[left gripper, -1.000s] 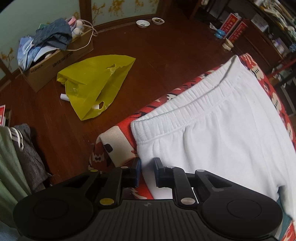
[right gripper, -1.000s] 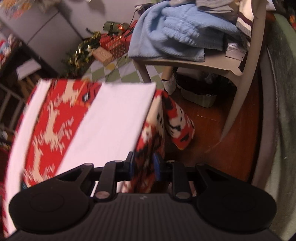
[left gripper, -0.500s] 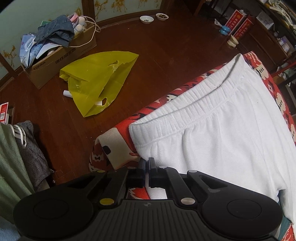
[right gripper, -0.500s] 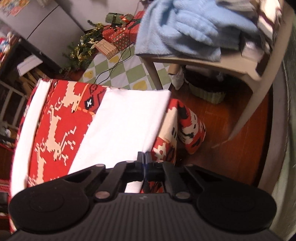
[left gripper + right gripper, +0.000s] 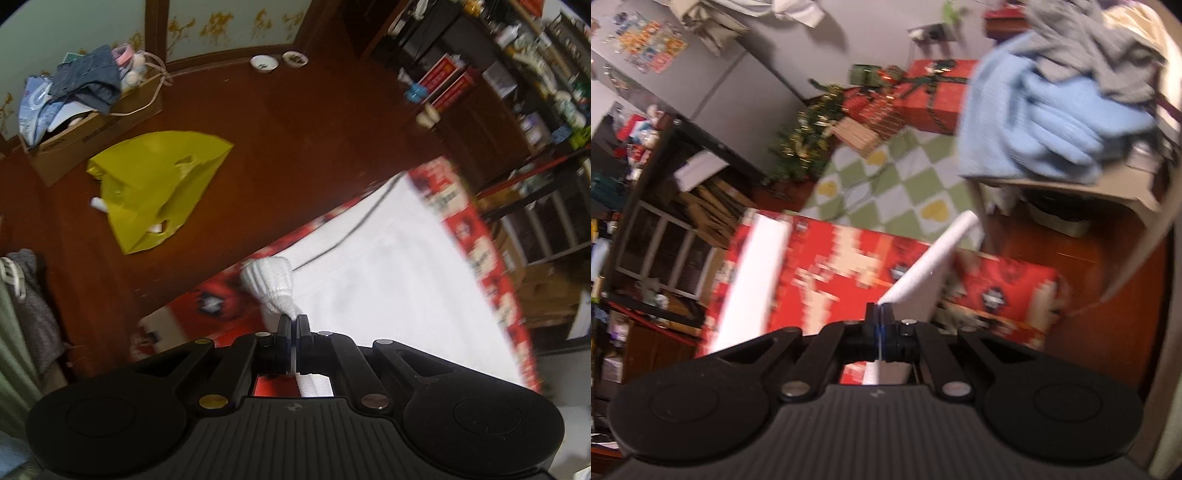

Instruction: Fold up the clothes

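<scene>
Surface: red patterned cloth (image 5: 495, 295) under white trousers (image 5: 388, 280).
Left gripper (image 5: 293, 320): clamped on waistband corner.
Right gripper (image 5: 880, 308): clamped on trouser hem.

White trousers (image 5: 388, 280) are lying on a red cloth (image 5: 827, 273) showing a cream pixel pattern. A yellow bag (image 5: 155, 188) is resting on dark red-brown floor (image 5: 295, 136); black tongs (image 5: 293, 323) are showing.

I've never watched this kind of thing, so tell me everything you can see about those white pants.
The white pants look like soft fleece with a ribbed elastic waistband. They lie on a red patterned cloth. The left gripper pinches a bunched waistband corner, lifted off the cloth. The right gripper is shut on a leg end, raised and folded edge-on; the other leg lies flat.
</scene>
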The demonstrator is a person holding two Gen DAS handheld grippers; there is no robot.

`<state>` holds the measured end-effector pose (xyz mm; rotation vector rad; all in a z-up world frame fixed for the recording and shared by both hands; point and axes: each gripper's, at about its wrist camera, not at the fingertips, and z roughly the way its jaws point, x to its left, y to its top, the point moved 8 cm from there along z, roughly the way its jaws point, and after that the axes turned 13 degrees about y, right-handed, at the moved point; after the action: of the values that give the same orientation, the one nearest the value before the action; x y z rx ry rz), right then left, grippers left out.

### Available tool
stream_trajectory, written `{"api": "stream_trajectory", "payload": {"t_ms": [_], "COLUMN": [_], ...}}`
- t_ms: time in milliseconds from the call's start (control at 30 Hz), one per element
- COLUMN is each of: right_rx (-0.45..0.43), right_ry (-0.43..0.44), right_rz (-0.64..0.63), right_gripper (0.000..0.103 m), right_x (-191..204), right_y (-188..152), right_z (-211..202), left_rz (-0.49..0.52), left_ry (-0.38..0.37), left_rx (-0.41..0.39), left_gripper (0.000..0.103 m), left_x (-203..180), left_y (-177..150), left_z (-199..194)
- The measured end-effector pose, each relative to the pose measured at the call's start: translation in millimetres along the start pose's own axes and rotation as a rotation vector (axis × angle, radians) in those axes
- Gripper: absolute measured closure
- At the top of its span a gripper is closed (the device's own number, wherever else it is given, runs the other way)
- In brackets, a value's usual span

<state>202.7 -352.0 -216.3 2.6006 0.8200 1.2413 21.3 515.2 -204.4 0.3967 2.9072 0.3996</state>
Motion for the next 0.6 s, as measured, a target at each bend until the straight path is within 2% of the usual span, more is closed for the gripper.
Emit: {"api": "stream_trajectory", "payload": {"t_ms": [100, 333, 600], "right_rx": [-0.002, -0.013, 0.000], "right_ry": [0.034, 0.102, 0.155], "right_rz": [-0.031, -0.095, -0.199], "right_gripper": [0.102, 0.102, 0.102], "right_x": [33, 117, 221], "right_y": [13, 40, 61], "right_z": [14, 60, 141], "left_rz": [-0.028, -0.088, -0.127], "left_ry": [-0.060, -0.130, -0.192], "left_rx": [-0.019, -0.051, -0.088], "left_gripper": [0.101, 0.101, 0.101], "left_x": [-22, -61, -115], "left_y": [15, 48, 85], "left_z": [-10, -9, 7]}}
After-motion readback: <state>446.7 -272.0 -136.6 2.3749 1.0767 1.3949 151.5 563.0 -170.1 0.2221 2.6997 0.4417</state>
